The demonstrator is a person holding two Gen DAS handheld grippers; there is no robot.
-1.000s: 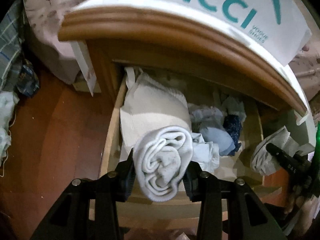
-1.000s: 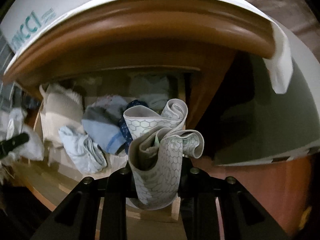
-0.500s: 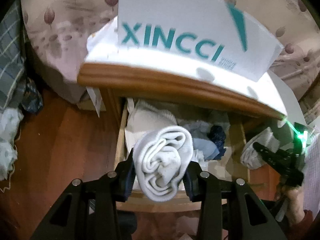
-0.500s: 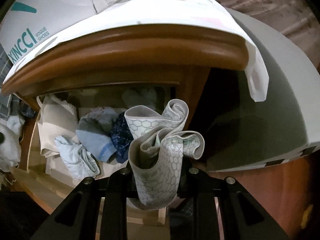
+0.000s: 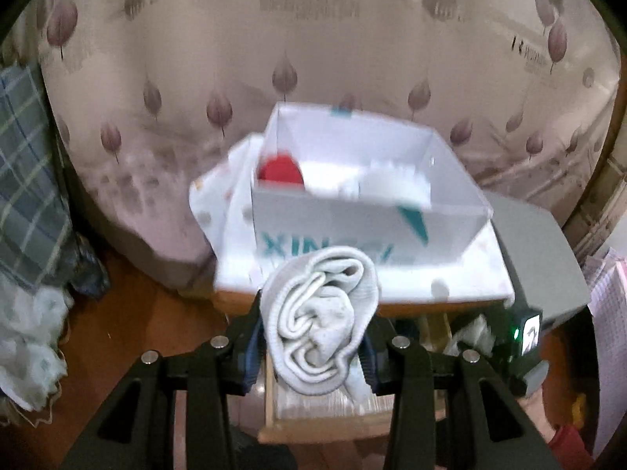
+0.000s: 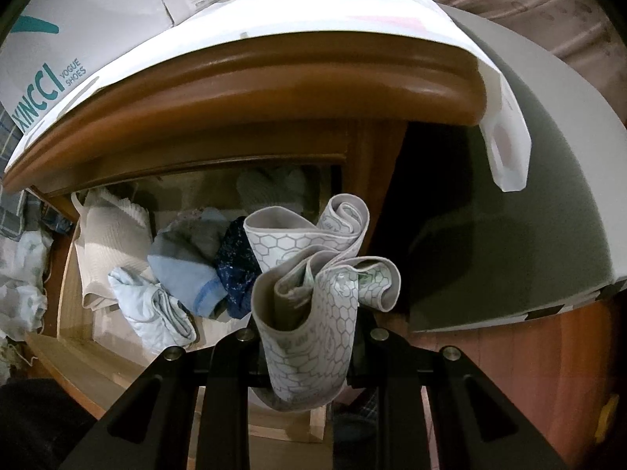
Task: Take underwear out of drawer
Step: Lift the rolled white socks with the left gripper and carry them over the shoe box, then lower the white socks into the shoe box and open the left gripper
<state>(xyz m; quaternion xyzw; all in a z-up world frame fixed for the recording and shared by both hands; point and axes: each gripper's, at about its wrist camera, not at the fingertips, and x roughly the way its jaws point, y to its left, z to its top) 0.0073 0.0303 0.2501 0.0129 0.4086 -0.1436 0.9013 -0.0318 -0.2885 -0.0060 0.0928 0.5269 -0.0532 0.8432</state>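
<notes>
A rolled white garment (image 5: 319, 321) sits at lower centre of the left wrist view, pinched between the two fingers of the left gripper (image 5: 313, 346), which is clenched on it. It hangs in the air above the open drawer (image 5: 313, 419), whose pale wooden front edge shows just below it. In the right wrist view a grey hexagon-print piece of underwear (image 6: 309, 305) fills the lower centre, squeezed between the fingers of the right gripper (image 6: 309, 356), its loose folds flaring upward.

So two pieces are gripped and appear lifted clear of the drawer's contents; I judge that part done. Neither is set down yet, and no obvious landing place is confirmed.

More remains inside: at left centre of the right wrist view lie a cream folded cloth (image 6: 113, 243), a pale blue bundle (image 6: 153, 313), a blue-grey roll (image 6: 188, 262) and a dark blue speckled piece (image 6: 235, 262), packed beside one another. Which of these count as underwear I cannot tell.

Above the drawer curves the wooden nightstand top (image 6: 274, 90), covered by a white cloth, with an open XINCCI shoebox (image 5: 364, 203) on it holding something red and something white, blurred. A leaf-print curtain (image 5: 196, 58) fills the background.
</notes>
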